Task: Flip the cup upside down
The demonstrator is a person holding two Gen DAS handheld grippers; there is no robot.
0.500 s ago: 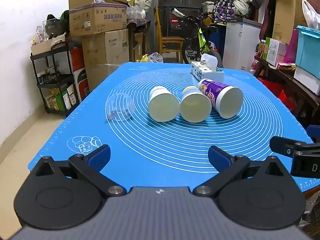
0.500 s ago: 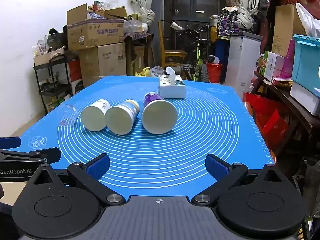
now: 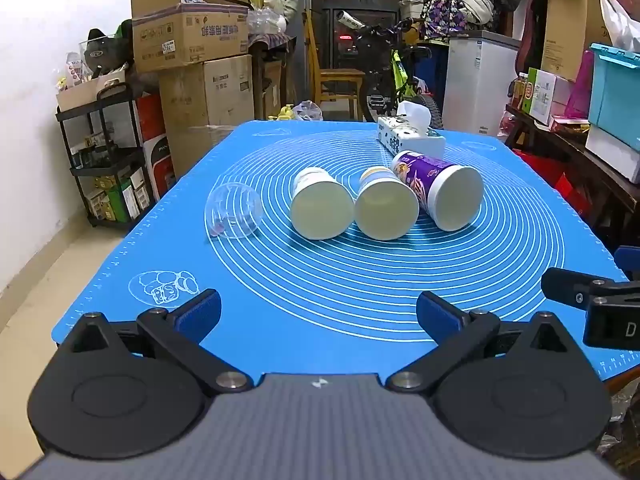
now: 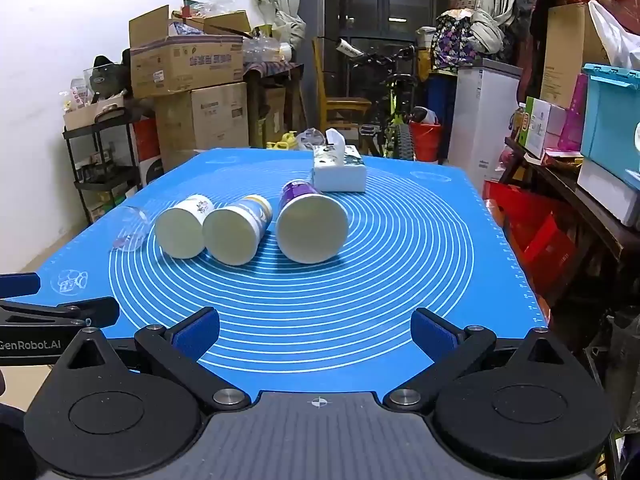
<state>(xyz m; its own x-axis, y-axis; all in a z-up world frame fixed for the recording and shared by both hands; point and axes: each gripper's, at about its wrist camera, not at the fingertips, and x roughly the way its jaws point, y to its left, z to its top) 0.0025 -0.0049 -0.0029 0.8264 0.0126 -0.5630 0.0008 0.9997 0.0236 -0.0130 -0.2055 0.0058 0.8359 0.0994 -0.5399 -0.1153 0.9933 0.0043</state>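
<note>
Several cups lie on their sides on the blue mat (image 3: 320,320), mouths toward me. A clear plastic cup (image 3: 233,210) lies at the left, then two white paper cups (image 3: 322,209) (image 3: 386,209), then a purple paper cup (image 3: 440,189) at the right. In the right wrist view they show as the clear cup (image 4: 130,227), two white cups (image 4: 182,227) (image 4: 236,230) and the purple cup (image 4: 310,222). My left gripper (image 3: 319,312) is open and empty near the mat's front edge. My right gripper (image 4: 315,330) is open and empty, beside it on the right.
A tissue box (image 3: 412,138) stands behind the cups at the mat's far side. Cardboard boxes (image 3: 188,36) and a black shelf (image 3: 104,160) are left of the table. A bicycle (image 3: 396,72), a white cabinet (image 3: 476,80) and a cluttered side table (image 3: 580,148) are behind and right.
</note>
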